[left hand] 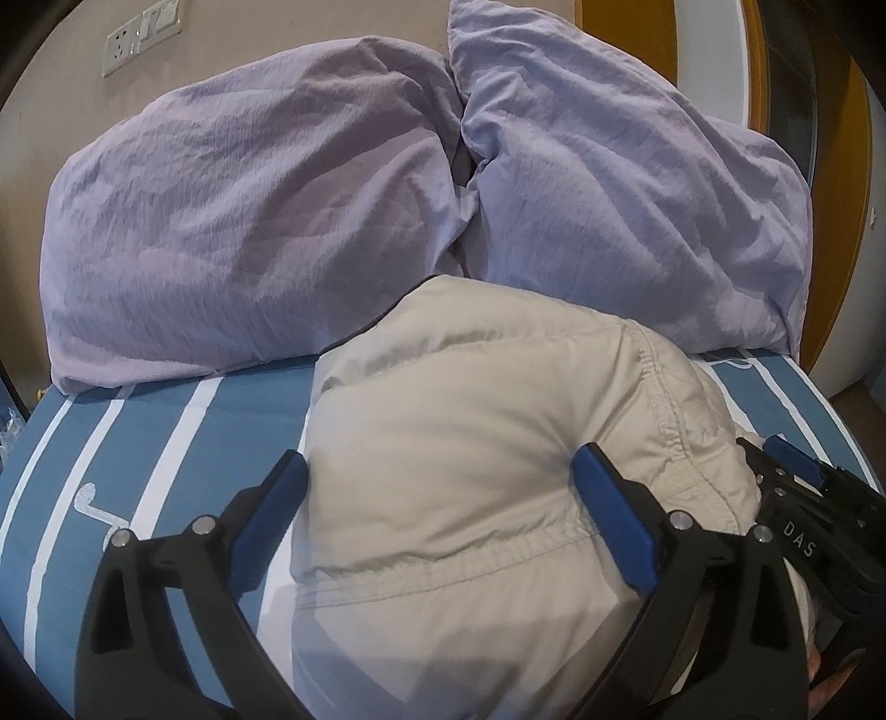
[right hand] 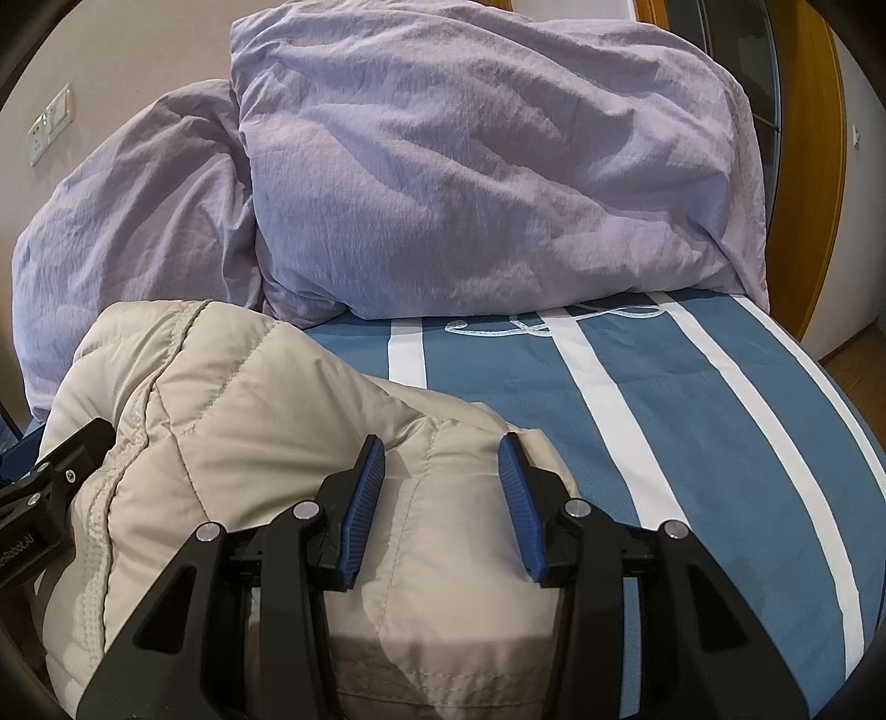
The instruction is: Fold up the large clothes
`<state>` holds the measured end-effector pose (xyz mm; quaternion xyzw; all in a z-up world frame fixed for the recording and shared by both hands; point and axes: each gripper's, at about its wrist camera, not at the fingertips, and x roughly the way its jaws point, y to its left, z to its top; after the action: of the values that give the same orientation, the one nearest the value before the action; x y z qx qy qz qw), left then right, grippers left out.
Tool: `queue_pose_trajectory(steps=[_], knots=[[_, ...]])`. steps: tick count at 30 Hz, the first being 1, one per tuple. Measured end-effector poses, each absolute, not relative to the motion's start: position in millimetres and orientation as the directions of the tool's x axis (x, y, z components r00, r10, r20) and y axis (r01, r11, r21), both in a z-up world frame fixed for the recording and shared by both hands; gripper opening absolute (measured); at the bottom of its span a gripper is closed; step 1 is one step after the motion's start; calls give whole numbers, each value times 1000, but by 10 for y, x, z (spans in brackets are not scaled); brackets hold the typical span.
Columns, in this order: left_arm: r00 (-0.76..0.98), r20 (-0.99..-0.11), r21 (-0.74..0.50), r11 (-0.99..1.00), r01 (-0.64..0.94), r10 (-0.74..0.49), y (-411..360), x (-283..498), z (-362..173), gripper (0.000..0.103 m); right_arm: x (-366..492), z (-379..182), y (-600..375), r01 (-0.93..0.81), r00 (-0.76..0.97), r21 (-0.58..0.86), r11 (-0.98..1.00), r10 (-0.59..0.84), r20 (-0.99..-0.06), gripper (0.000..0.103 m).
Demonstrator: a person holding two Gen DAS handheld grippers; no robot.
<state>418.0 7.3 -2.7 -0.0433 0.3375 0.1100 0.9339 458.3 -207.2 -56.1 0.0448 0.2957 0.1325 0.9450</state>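
Bed (left hand: 166, 432): blue cover with white stripes, seen in both wrist views.

Beige quilted jacket (left hand: 470, 443): bunched in a puffy heap on the bed, near its front edge, just before the pillows; stitched seams and a gathered hem show on top.

Left gripper (left hand: 440, 493): jaws spread wide, one blue pad at either side of the jacket's bulk; the right pad touches the cloth, the left stands at its edge, no squeeze visible.

Right gripper (right hand: 441, 471): jaws part-way apart over the jacket's right end; whether the pads press a fold cannot be told. It also shows at the right edge of the left view.

Two lilac pillows (left hand: 249, 221) (left hand: 626, 199): crumpled, leaning together against the beige wall (left hand: 66, 111).

Wall socket plate (left hand: 144, 33): upper left.

Wooden door frame (right hand: 803, 166): far right.
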Motion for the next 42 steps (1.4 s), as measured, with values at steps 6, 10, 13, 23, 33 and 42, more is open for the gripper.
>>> queue_pose_trajectory(steps=[6,10,13,23,33,42], knots=[[746,-644,-15,972,-236,171,85,4192,-42,98,4581,-564,-2076,-227,791,166,960,281,-543,45],[743,-647,-16,972,-236,169,89,4200,-52,98,4583,-564,-2077,-228,792,166,959,282,-542,45],[743,-648,-17,972,-235,168,91,4204,-53,98,4584,-565,-2078,-230,792,167,959,284,-540,45],[743,-647,-17,972,-235,169,91,4205,-54,98,4585,-565,-2081,-231,794,169,958,286,-537,45],[725,-671,-51,967,-251,153,169,4150,18,101,4594,-547,-2144,-260,771,222,940,341,-539,50],[696,-718,-268,925,-269,-6,666,3667,136,101,4414,-406,-2735,-262,711,385,885,447,-543,87]])
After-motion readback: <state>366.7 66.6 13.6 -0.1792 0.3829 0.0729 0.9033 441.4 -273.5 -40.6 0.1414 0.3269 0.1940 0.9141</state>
